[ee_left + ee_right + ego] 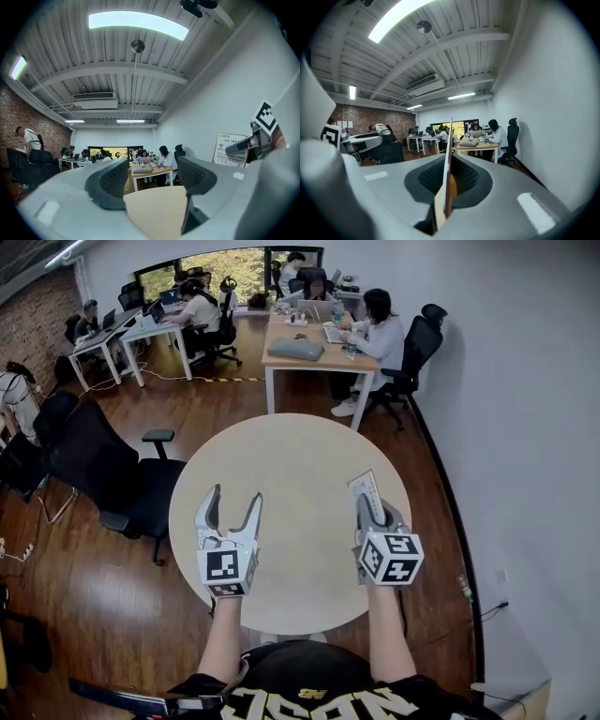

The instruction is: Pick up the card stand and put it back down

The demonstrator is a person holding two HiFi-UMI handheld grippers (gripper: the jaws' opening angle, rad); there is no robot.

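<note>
One card stand, edge-on, face unreadable

The round table has a smooth, pale cream top. It stands on a shiny brown wood floor. A black chair stands on the floor just beside the table's left edge.

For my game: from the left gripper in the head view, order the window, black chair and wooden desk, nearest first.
1. Black chair, just left of the left gripper.
2. Wooden desk, ahead, past the round table.
3. Window, at the room's far end.
</note>
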